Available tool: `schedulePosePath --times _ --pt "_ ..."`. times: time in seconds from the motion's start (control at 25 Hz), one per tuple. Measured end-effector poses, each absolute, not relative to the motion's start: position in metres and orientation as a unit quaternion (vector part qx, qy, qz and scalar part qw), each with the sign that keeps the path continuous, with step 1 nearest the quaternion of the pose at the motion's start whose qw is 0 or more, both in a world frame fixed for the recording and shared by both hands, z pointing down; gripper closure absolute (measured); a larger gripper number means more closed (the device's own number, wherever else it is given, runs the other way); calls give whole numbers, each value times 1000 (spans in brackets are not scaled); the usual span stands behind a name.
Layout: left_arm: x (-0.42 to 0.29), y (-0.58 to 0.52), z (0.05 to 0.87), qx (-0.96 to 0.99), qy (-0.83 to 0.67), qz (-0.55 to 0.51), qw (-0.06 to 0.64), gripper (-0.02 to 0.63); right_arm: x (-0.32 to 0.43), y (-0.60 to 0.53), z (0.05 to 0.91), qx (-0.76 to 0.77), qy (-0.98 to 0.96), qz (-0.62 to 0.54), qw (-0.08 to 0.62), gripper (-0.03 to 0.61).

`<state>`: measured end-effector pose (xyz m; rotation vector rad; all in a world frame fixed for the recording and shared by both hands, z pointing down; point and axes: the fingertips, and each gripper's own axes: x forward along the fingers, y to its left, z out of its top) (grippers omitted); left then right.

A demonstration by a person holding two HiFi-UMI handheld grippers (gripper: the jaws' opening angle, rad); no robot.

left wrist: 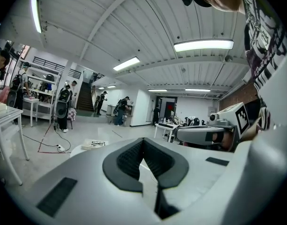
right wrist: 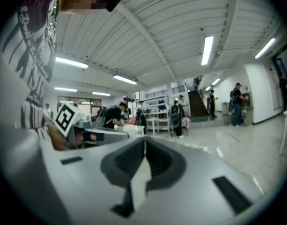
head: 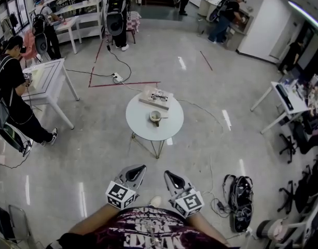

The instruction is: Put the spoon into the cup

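Clenched and empty, both: left gripper [head: 138, 169] and right gripper [head: 171, 176], well short of the round table [head: 140, 131] at 12 o'clock. On it the cup [head: 155, 116], the spoon [head: 163, 118] jutting toward 3 o'clock — inside or beside, too small to tell. Probably light, stiff, slippery; best pinched mid-handle.

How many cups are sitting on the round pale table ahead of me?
1. A small pale cup stands near the middle of the round pale table, just on the near side of a flat tan board. None seems hidden.
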<state>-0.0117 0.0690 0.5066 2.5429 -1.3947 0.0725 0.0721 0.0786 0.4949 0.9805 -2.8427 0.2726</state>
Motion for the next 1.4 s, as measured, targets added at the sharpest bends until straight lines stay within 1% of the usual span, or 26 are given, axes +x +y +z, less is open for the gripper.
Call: schedulePosePath --times 0.16,0.32,0.44,0.6,0.76,0.88,1.08,1.28,1.4 --pt "-9 63 504 864 -490 26 114 584 76 69 494 311 -945 89 54 545" --pt "-12 53 497 853 -511 26 106 584 81 57 489 302 -947 86 70 545" --pt "-13 44 494 843 -527 20 102 584 85 49 488 287 -953 77 68 545" --pt "0 40 494 838 -537 16 100 584 95 40 487 279 -954 80 72 545" --pt "0 38 492 832 -545 19 97 584 95 34 485 268 -959 77 49 545" --pt "-5 36 489 826 -555 14 100 584 95 34 484 263 -961 74 47 545" --pt "-2 40 496 826 -553 27 109 584 102 36 491 273 -956 90 64 545" --pt "7 35 500 834 -539 34 114 584 107 30 497 282 -954 91 47 545" --pt "15 30 504 842 -526 35 116 584 114 26 498 296 -949 96 55 545"
